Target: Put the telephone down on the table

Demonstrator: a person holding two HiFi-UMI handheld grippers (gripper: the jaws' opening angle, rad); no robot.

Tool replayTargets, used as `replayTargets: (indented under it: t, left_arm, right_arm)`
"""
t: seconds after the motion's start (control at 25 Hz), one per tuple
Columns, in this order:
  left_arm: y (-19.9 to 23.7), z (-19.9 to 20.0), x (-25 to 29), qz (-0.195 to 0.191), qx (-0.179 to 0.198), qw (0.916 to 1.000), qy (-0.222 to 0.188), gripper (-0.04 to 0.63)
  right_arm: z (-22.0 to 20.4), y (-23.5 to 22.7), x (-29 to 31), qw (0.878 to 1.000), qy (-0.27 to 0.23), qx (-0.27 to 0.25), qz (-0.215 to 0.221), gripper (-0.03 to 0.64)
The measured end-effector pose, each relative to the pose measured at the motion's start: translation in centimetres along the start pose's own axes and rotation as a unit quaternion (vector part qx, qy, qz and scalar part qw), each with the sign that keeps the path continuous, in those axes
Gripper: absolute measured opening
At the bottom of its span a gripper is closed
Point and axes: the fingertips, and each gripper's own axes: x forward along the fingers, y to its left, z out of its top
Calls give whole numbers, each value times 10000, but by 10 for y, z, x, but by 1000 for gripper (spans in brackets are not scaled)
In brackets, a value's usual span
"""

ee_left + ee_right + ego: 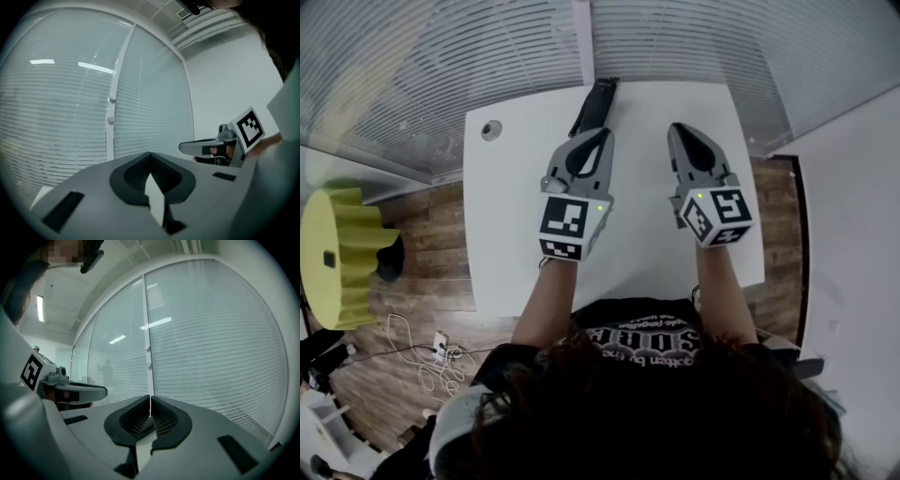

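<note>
Telephone [593,105] is a slim, dark, matte bar lying flat on the white surface [511,234]. It sits just ahead of the left gripper's [602,134] tips and ahead and to the left of the right gripper [675,127], near the surface's far edge. Its long, flat shape lets it rest steadily there, so the put-down appears done.

Both grippers are held side by side above the surface and point roughly level at the slatted blinds [70,117] rather than down at the telephone. That suits hands with nothing left to carry. In the left gripper view its grey moulded jaws are pressed together with nothing between the dark ribbed pads [136,176]. The right gripper view shows the same, with jaws closed to a thin seam and empty. A small round fitting [491,129] sits flush in the surface, well left of the left gripper.
</note>
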Motion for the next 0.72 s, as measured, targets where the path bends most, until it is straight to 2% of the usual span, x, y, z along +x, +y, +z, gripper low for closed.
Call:
replayTargets:
  t: [0.32,0.48,0.72]
  left_arm:
    - [11,-1,-35,156,-23,9999,6,3]
    - [11,-5,-50,111,165,9998,99,3]
    - [15,-7,-75,53,171,9998,129,3]
  right_arm:
    - [0,28,-14,10000,-13,-81,-32,29]
    - [3,44,-22,9999,-50,-134,-81,29]
    - [5,67,-34,9996,-150,-169,-196,29]
